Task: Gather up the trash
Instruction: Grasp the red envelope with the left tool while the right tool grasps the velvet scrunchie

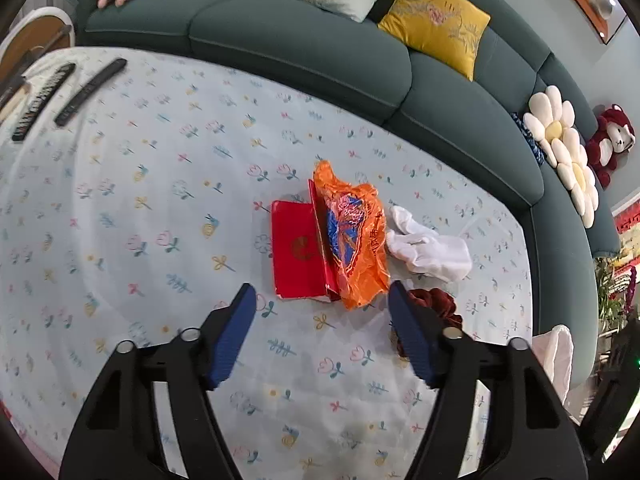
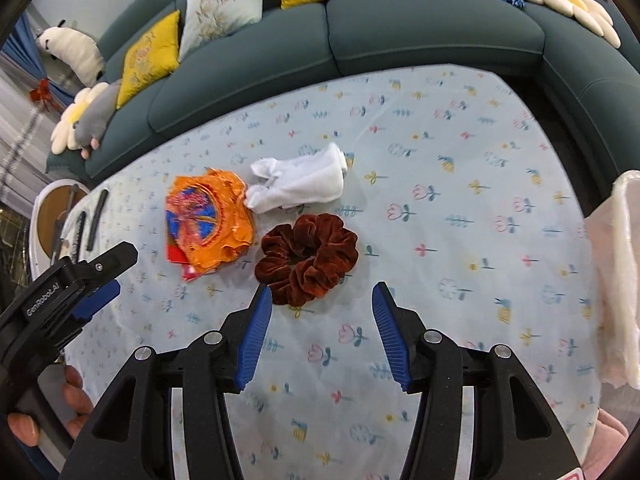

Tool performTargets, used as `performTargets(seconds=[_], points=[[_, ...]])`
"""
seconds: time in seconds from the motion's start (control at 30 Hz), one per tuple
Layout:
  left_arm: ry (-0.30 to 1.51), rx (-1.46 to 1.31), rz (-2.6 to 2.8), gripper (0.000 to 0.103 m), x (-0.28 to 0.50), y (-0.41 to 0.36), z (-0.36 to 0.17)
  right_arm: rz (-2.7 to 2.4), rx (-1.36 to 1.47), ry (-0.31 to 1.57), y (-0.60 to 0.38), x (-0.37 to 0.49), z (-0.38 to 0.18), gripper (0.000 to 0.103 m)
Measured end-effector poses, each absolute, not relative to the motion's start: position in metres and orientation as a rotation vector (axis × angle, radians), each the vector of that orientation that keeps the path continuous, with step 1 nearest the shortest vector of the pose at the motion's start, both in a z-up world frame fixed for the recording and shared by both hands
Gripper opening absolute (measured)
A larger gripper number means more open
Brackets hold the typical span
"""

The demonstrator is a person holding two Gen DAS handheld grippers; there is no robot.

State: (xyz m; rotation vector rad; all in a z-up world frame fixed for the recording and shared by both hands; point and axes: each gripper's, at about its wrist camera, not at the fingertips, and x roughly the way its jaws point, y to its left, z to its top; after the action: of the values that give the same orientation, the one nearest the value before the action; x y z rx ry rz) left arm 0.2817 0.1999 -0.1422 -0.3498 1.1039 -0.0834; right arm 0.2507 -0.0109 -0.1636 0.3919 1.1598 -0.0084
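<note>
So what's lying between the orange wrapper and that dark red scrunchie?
Nothing: in the right wrist view, only bare flowered tablecloth separates the orange wrapper from the scrunchie. The white cloth sits just beyond that gap.

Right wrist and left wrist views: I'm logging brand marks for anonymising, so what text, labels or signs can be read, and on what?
"GenRobot.AI": white lettering on the black body of the left gripper, seen in the right wrist view.
Crumpled orange plastic wrapper: red characters along its edge, too distorted to read.
Flat red paper envelope: a round gold emblem, no legible text.
Black remote controls: button markings too small to read.
</note>
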Motion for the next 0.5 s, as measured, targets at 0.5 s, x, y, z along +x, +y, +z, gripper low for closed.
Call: performTargets(seconds=[0.5], points=[[1.147,-0.435,-0.131,0.032,0.299,0.210,-0.177,-0.013,0.414,1.239,-0.002,0.281,-0.215,0.034]])
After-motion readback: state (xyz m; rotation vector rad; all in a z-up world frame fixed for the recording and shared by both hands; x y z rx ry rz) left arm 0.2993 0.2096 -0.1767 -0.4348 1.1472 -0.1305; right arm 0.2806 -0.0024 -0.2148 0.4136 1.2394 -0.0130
